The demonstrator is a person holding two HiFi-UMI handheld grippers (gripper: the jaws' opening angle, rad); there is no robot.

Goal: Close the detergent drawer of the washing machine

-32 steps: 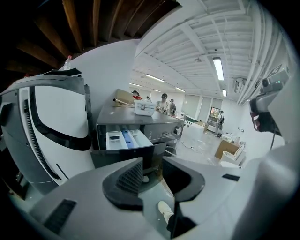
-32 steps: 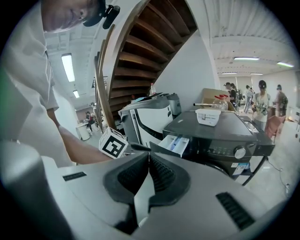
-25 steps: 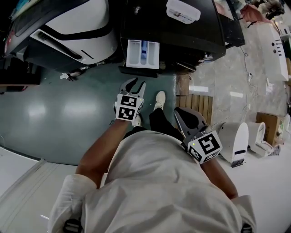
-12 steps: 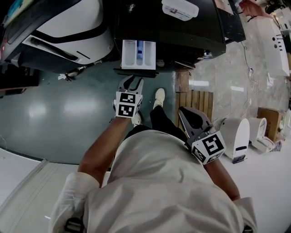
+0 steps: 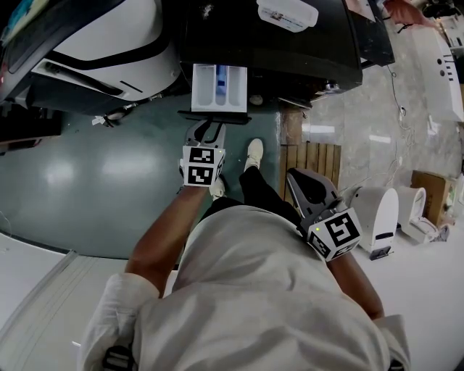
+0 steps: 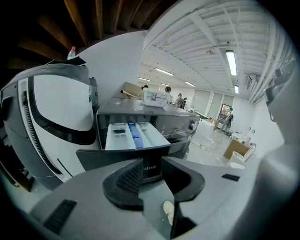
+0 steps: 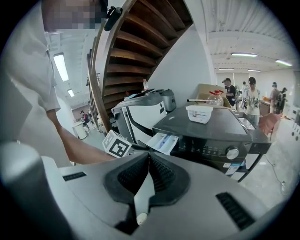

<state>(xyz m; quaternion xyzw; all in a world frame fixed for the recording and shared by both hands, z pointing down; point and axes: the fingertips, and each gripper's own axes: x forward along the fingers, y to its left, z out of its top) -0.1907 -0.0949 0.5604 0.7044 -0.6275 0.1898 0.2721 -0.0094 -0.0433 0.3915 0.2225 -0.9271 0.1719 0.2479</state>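
Note:
The white detergent drawer (image 5: 219,88) with a blue middle compartment stands pulled out of the dark washing machine (image 5: 290,51). My left gripper (image 5: 208,132) is right at the drawer's dark front panel (image 5: 217,116). In the left gripper view the jaws of the left gripper (image 6: 152,165) stand a little apart with nothing between them, and the front panel (image 6: 112,157) fills the space just beyond the tips, the drawer (image 6: 133,136) open behind it. My right gripper (image 5: 303,181) hangs back by my right side, its jaws shut and empty; through the right gripper (image 7: 148,158) the drawer (image 7: 163,140) shows far off.
A white and black machine (image 5: 109,43) stands left of the washer. A white lidded box (image 5: 288,14) sits on the washer's top. A wooden slat mat (image 5: 312,163) lies on the floor to the right, with white appliances (image 5: 380,221) beyond. My shoe (image 5: 254,154) is under the drawer.
My left gripper has moved forward, from a short way off the drawer's front panel to right against it. The drawer stays pulled out. The right gripper has hardly moved.

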